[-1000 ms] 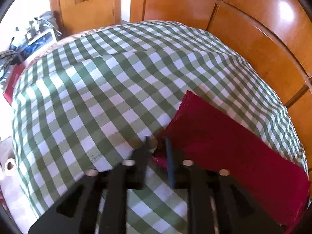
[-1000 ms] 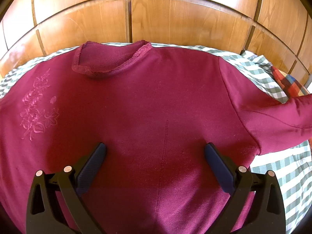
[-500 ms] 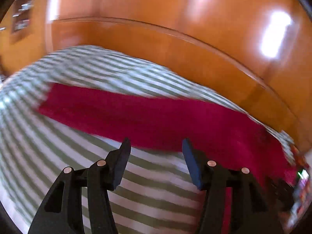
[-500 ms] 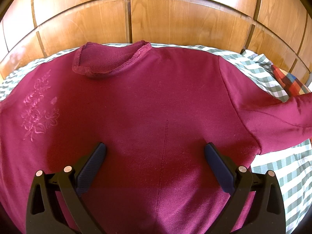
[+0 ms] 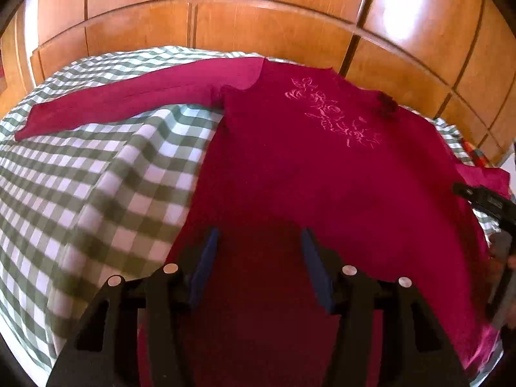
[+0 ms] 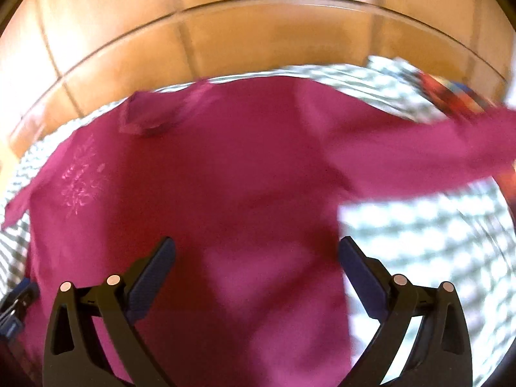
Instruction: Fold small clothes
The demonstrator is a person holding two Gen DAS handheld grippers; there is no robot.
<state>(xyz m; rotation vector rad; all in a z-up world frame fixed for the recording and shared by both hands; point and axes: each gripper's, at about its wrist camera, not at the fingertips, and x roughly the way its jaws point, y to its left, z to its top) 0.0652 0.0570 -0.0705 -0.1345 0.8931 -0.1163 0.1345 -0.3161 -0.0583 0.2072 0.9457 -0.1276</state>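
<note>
A crimson long-sleeved top [image 5: 309,167] with pink flower embroidery lies flat, front up, on the green-and-white checked bedspread [image 5: 96,187]. Its left sleeve [image 5: 122,103] stretches out straight to the left. My left gripper [image 5: 258,254] is open and empty above the lower body of the top. In the right wrist view the same top [image 6: 225,193] fills the middle, its right sleeve [image 6: 435,158] running off to the right. My right gripper [image 6: 256,262] is open wide and empty above the top's lower body. That view is blurred.
A wooden panelled headboard [image 5: 258,25] stands right behind the bed. A red and blue patterned cloth [image 6: 451,93] lies at the far right of the bed. The right gripper's tool shows at the right edge of the left wrist view [image 5: 487,200].
My left gripper has let go of the sleeve cuff, opened, and swung right to face the top's body. My right gripper has started moving, blurring its view; it stays open.
</note>
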